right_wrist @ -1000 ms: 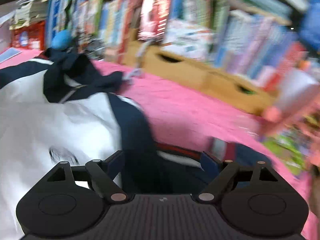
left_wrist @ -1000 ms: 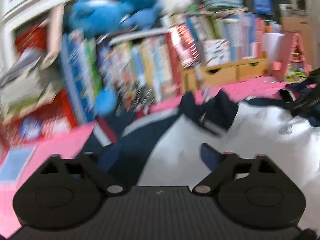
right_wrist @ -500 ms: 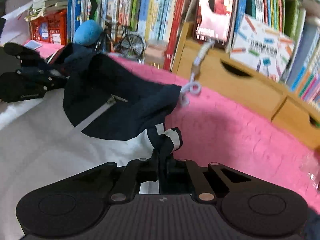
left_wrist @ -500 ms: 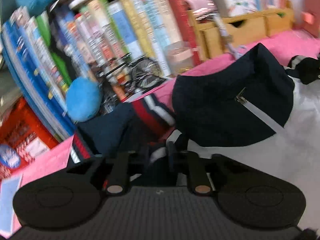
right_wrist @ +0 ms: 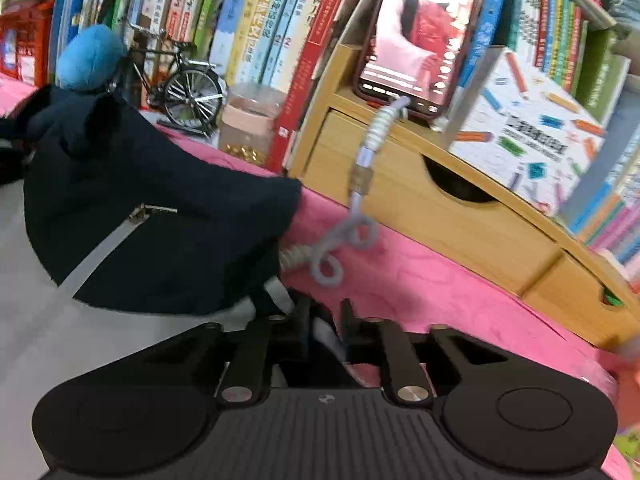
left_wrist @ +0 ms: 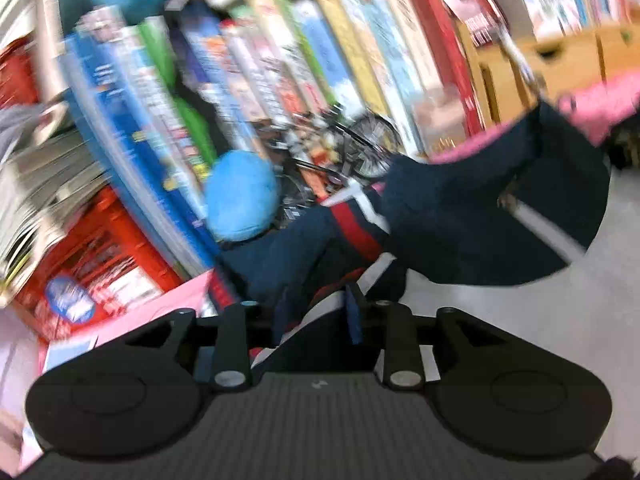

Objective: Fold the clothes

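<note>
- The left gripper [left_wrist: 316, 312] is pinching a striped cuff of the jacket [left_wrist: 480, 216], its jaws nearly closed on the cloth.
- The right gripper [right_wrist: 324, 320] is clamping another fold of the jacket [right_wrist: 160, 220].
- The navy hood is lying ahead and left of the right gripper, on the pink cover [right_wrist: 420, 280].
- A phone [right_wrist: 416, 36] is leaning on the wooden drawers [right_wrist: 460, 220] beyond.

Navy-and-white zip jacket [right_wrist: 152, 216] with red-striped cuff [left_wrist: 356, 228]; pink fuzzy tabletop [right_wrist: 420, 280]; round blue plush ball [right_wrist: 90, 58]; pale wooden drawer box [right_wrist: 440, 208].
</note>
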The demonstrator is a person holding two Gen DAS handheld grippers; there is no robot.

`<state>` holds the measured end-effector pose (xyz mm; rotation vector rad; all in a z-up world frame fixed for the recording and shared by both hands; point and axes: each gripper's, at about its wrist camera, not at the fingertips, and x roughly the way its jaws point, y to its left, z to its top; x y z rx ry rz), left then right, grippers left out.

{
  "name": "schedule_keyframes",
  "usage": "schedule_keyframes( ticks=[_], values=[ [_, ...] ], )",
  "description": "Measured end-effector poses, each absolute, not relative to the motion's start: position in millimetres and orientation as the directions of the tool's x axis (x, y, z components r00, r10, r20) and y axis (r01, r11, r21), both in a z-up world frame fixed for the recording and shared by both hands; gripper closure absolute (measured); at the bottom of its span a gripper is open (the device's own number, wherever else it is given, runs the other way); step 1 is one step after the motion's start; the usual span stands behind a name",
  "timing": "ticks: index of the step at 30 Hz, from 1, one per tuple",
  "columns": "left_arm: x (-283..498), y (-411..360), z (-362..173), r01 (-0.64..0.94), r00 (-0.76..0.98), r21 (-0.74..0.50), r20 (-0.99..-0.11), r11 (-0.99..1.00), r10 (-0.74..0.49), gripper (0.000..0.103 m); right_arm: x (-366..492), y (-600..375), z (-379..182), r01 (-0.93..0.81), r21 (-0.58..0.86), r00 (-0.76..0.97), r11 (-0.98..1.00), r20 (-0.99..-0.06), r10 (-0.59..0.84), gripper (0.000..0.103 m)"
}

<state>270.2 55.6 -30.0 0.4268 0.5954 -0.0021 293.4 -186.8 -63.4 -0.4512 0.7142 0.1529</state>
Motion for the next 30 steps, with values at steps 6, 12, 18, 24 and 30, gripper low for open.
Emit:
schedule_keyframes(
  ticks=[6, 12, 18, 24, 30],
  values=[
    [190.5, 61.9, -4.5, 0.174, 0.844, 0.312, -0.536, 0.934, 0.022, 0.048, 221.2, -212.4, -46.7, -0.353, -0.448, 0.785, 0.821, -0.620, -0.001, 0.032],
    [123.7, 59.3, -19.3, 0.225, 0.799, 0.255, -0.601, 0.940, -0.028, 0.047, 159.8, -281.6, -38.0, -0.350, -0.483, 0.773, 0.802, -0.632, -0.043, 0.029],
    [90.6, 63.3, -48.9, 0.162, 0.815, 0.280, -0.578, 0.946, 0.031, 0.039, 137.0, -366.4, -29.9, -0.195, -0.391, 0.746, 0.899, -0.655, -0.123, 0.029],
    [85.6, 55.6, -54.4, 0.122, 0.835, 0.320, -0.544, 0.940, 0.077, 0.036, 148.9, -378.6, -57.4, -0.156, -0.371, 0.715, 0.915, -0.682, -0.155, 0.036],
    [83.0, 51.4, -56.4, 0.114, 0.842, 0.362, -0.529, 0.925, 0.103, 0.035, 144.1, -412.7, -35.4, 0.084, -0.314, 0.711, 0.946, -0.646, -0.277, 0.096]
  ],
)
